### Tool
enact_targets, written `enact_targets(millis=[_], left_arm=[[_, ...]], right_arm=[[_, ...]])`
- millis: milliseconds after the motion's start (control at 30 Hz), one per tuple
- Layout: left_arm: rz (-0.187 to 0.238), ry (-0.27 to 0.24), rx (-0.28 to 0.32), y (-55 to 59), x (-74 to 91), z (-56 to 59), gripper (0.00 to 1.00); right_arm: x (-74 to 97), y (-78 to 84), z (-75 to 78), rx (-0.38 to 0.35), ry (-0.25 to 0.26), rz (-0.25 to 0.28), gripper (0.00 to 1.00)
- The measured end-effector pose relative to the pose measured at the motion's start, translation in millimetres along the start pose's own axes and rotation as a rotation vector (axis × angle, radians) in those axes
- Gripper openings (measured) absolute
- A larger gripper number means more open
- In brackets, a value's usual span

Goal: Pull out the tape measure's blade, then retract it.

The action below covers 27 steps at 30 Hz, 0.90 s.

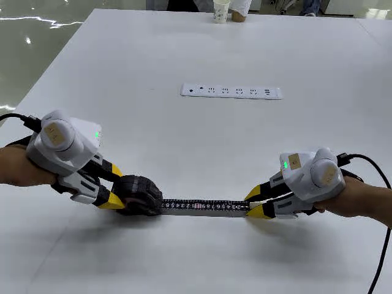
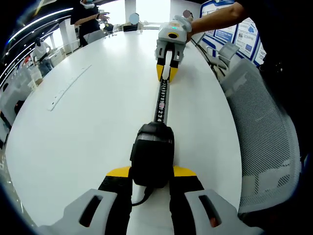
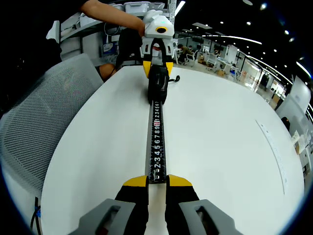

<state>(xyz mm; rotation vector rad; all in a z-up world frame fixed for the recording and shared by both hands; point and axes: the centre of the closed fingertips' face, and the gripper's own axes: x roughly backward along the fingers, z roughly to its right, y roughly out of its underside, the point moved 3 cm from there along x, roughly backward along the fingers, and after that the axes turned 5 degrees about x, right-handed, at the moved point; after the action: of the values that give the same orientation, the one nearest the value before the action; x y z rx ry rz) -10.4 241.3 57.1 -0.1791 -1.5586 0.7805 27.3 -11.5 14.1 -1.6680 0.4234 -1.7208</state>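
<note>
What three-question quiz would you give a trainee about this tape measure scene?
1. True or false: the blade is fully retracted into the tape measure.
2. The right gripper clamps: A) the blade's end, B) a power strip, C) a paper cup?
3. Fill in: the left gripper is shut on the tape measure's ____.
Key: 1 false; 2 A; 3 case.

The black measuring blade with white numerals, up the centre of the right gripper view, reads 1 to 9, a red 10, then 1 to 6. In the left gripper view, 2 3 4 sits nearest the black ribbed case.
</note>
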Motion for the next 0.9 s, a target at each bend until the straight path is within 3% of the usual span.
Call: enact_targets(millis=[900], left_arm=[[-0.027,-0.003,-0.007,-0.4,0.5,1.0,0.22]], right_arm=[[20.7,20.8,-4.1,-0.027,0.02,-0.036,0.08]])
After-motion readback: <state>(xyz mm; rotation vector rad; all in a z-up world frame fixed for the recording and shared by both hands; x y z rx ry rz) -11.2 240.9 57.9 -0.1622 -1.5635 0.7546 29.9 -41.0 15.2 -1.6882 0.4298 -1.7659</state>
